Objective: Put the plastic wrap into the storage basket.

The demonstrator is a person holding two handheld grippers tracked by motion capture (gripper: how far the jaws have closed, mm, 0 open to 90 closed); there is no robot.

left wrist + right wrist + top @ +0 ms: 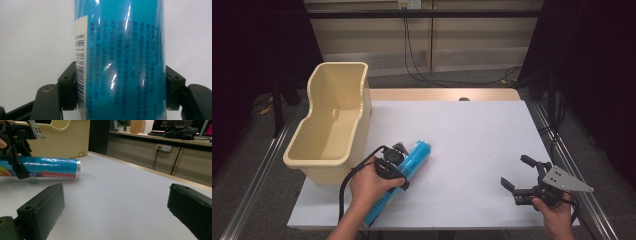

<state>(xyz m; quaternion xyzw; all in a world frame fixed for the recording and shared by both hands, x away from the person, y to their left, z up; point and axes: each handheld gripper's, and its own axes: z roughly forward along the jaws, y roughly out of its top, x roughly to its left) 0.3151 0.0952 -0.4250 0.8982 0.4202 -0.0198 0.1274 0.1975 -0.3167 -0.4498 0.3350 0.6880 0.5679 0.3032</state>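
Bin: a cream plastic bin [332, 125] stands at the left side of the table, upright, with the open top facing up. Its lower part hangs a little over the left edge of the white sheet.
Table: a white sheet [472, 135] covers the wooden table top; a strip of bare wood shows along the far edge.
Left hand: the person's left hand [371, 186] comes in from the bottom and holds the left gripper just beside the near right corner of the bin.
Left gripper: the left gripper [398, 159] is pinching the roll across its width. In the left gripper view both black pads [68, 86] press on the two sides of the blue wrapper.
Roll: a long blue roll of food wrap [412, 159] lies on the white sheet, slanted, with its far end pointing up and to the right and its near end hidden under the left hand. It is near the bin but apart from it. In the right gripper view it lies flat on the sheet, and the words FOOD WRAP on it read upside down.
Right gripper: the right gripper [518, 173] is at the right side of the table, near the front edge, well apart from the roll. Its jaws are spread wide, with only the white sheet between them. A grey three-cornered plate sits on top of it.
Right hand: the right hand [557, 210] holds this gripper from the bottom right.
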